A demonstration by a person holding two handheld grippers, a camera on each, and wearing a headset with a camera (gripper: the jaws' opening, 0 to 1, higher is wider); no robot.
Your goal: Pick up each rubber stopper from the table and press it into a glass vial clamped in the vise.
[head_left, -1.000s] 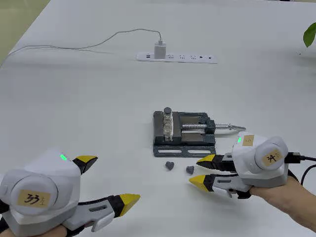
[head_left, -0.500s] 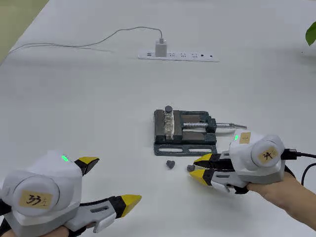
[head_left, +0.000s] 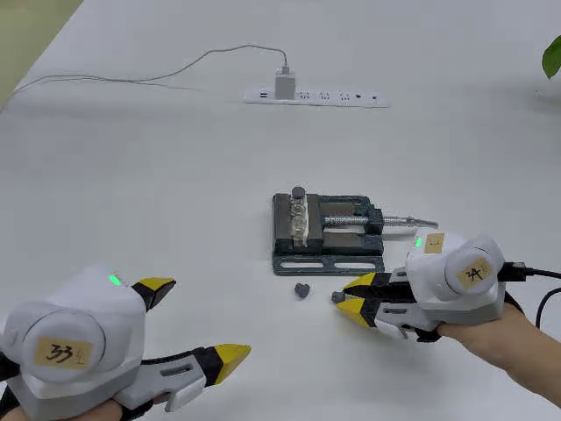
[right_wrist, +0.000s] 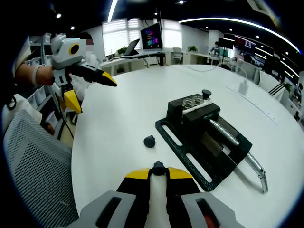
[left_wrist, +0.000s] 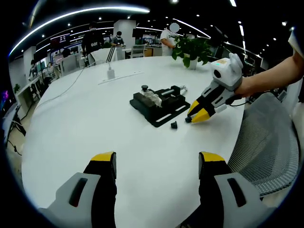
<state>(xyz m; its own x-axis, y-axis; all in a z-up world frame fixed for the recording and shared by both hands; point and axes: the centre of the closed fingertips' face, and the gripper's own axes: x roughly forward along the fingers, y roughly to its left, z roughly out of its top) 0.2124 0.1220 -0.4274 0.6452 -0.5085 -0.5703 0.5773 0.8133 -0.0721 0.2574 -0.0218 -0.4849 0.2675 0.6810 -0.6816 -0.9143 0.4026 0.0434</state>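
Down at the lower left of the head view, the left tongs [head_left: 193, 320] hang with jaws spread wide over the desk [head_left: 175, 175], holding nothing. Toward the middle, a loose stopper [head_left: 301, 290] lies on the desk just in front of the vise [head_left: 326, 261]. A glass vial [head_left: 299, 217] stands upright, clamped at the vise's left end, with a dark stopper [head_left: 299, 192] on its mouth. Just right of the loose stopper, the right tongs [head_left: 349, 296] are pinched on a rubber stopper [right_wrist: 158, 167].
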